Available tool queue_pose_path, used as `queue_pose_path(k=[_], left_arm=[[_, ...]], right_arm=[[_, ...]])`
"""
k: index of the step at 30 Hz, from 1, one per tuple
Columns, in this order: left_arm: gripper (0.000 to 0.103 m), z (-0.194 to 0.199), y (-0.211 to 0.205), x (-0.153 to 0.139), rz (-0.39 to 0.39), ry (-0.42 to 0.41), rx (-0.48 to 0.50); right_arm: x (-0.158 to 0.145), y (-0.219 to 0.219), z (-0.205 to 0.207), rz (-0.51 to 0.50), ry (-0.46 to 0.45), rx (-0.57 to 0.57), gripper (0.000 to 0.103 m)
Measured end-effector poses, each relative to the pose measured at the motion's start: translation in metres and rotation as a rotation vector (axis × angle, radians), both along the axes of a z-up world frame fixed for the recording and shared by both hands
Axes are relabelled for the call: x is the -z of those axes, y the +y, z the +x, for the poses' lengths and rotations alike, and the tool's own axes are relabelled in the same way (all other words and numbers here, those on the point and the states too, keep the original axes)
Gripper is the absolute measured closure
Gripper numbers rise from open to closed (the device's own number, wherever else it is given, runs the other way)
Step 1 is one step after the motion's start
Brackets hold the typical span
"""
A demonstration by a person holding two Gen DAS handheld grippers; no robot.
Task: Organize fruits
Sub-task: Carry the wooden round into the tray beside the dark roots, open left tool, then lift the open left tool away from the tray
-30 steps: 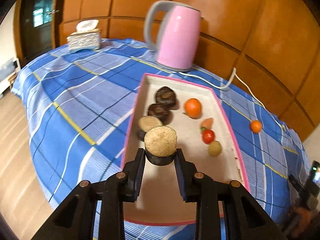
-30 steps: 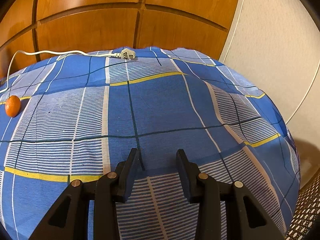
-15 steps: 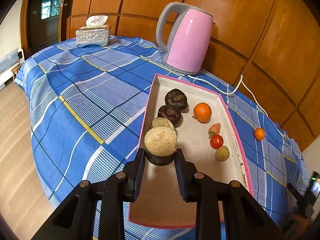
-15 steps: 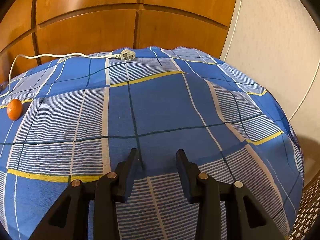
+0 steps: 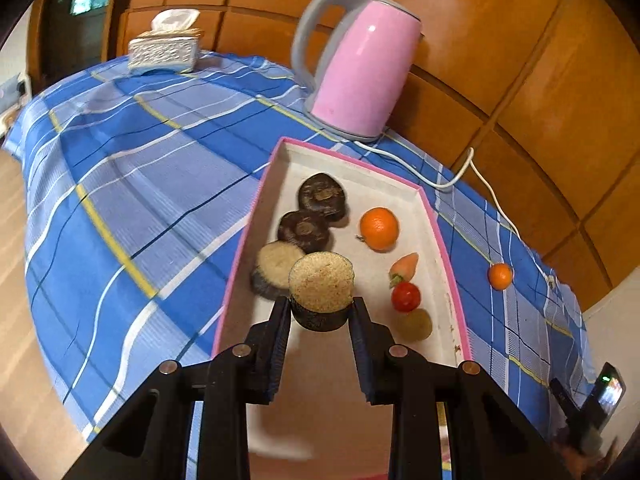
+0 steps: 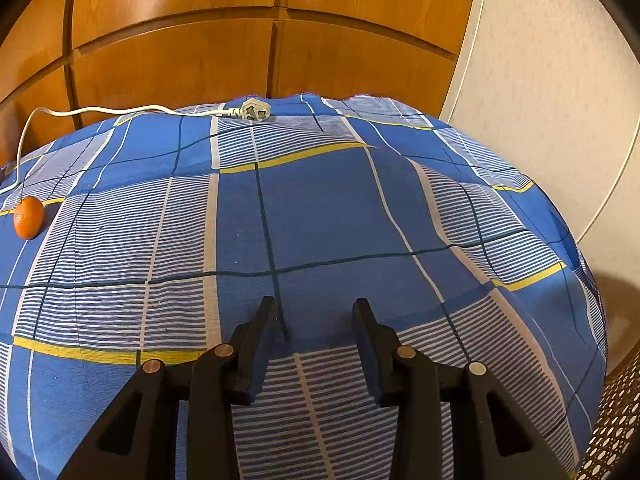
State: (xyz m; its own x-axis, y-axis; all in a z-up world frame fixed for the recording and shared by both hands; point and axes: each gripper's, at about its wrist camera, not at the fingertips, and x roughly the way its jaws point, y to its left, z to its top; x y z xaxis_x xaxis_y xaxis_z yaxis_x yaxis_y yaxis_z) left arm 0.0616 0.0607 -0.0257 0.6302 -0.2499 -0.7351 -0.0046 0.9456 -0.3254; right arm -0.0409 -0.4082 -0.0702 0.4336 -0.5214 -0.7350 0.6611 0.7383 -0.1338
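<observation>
My left gripper [image 5: 320, 312] is shut on a round dark piece with a tan cut top [image 5: 321, 286], held over the near part of a pink-rimmed tray [image 5: 448, 256]. In the tray lie a similar tan-topped piece [image 5: 274, 268], two dark round pieces [image 5: 306, 230], an orange [image 5: 379, 228], a small strawberry-like fruit [image 5: 405, 266], a red cherry tomato [image 5: 405, 297] and a yellowish fruit [image 5: 414, 324]. A small orange [image 5: 500, 276] rests on the cloth right of the tray, also in the right wrist view as the small orange [image 6: 28, 217]. My right gripper [image 6: 316, 312] is open over bare cloth, with nothing between its fingers.
A pink kettle [image 5: 356, 68] stands behind the tray, its white cord [image 5: 472, 168] trailing to a plug [image 6: 252, 111]. A tissue box [image 5: 166, 48] sits at the far left of the blue checked tablecloth [image 5: 120, 184]. Wooden panels back the table. The table edge drops off at right.
The left gripper has shifted sideways with the tan-topped piece still in it, so the tray and kettle slid across its view. The right gripper's view is nearly the same.
</observation>
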Motion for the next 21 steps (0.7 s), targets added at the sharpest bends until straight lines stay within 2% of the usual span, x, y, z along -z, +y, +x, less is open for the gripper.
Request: queue_pose_path(k=[6, 9, 10, 11, 16, 21], left_arm=[[0.073, 0.027, -0.018, -0.001, 0.068, -0.024, 0.036], [0.066, 0.037, -0.026, 0.001, 0.104, -0.039, 0.053], [0.061, 0.038, -0.029, 0.001, 0.125, -0.044, 0.053], [0.056, 0.038, -0.029, 0.001, 0.130, -0.045, 0.051], [0.046, 0.022, -0.025, -0.004, 0.148, -0.070, 0.025], [0.040, 0.004, -0.016, -0.006, 0.158, -0.067, -0.013]], right_arm=[[0.000, 0.000, -0.001, 0.002, -0.003, 0.000, 0.064], [0.000, -0.001, -0.001, 0.002, -0.004, 0.000, 0.064], [0.000, 0.000, -0.001, 0.002, -0.004, 0.000, 0.064], [0.000, -0.001, -0.001, 0.002, -0.004, 0.000, 0.064], [-0.001, 0.000, -0.001, 0.001, -0.003, 0.000, 0.064], [0.000, 0.001, 0.000, -0.005, 0.001, 0.001, 0.064]])
